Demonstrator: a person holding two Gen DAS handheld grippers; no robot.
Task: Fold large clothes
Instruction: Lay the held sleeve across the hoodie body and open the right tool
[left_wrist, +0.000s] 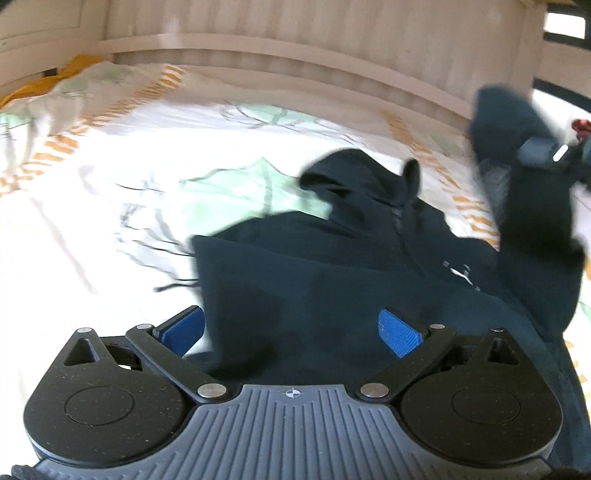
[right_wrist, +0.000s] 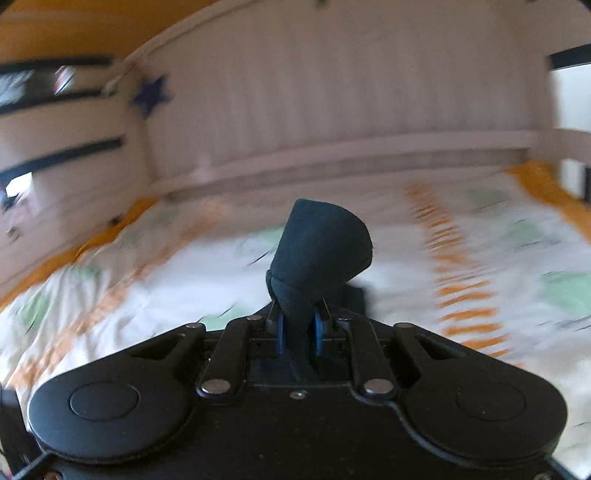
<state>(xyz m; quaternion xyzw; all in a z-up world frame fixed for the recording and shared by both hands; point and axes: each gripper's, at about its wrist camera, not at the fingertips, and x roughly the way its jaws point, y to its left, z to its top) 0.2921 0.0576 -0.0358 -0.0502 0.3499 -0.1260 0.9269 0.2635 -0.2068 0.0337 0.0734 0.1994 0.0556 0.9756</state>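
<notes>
A dark navy hooded jacket (left_wrist: 332, 266) lies spread on the bed, hood toward the far side, a small white logo on its chest. My left gripper (left_wrist: 291, 328) is open, its blue pads (left_wrist: 399, 332) wide apart over the jacket's near part. My right gripper (right_wrist: 298, 332) is shut on the jacket's sleeve cuff (right_wrist: 321, 243), which sticks up past the fingers. In the left wrist view the right gripper (left_wrist: 543, 151) holds that sleeve (left_wrist: 532, 221) lifted at the right.
The bed has a white sheet (left_wrist: 110, 206) with green and orange print. A pale wooden bed wall (left_wrist: 295, 44) runs along the far side. A rumpled pillow (left_wrist: 85, 92) lies at the far left. Both views are motion-blurred.
</notes>
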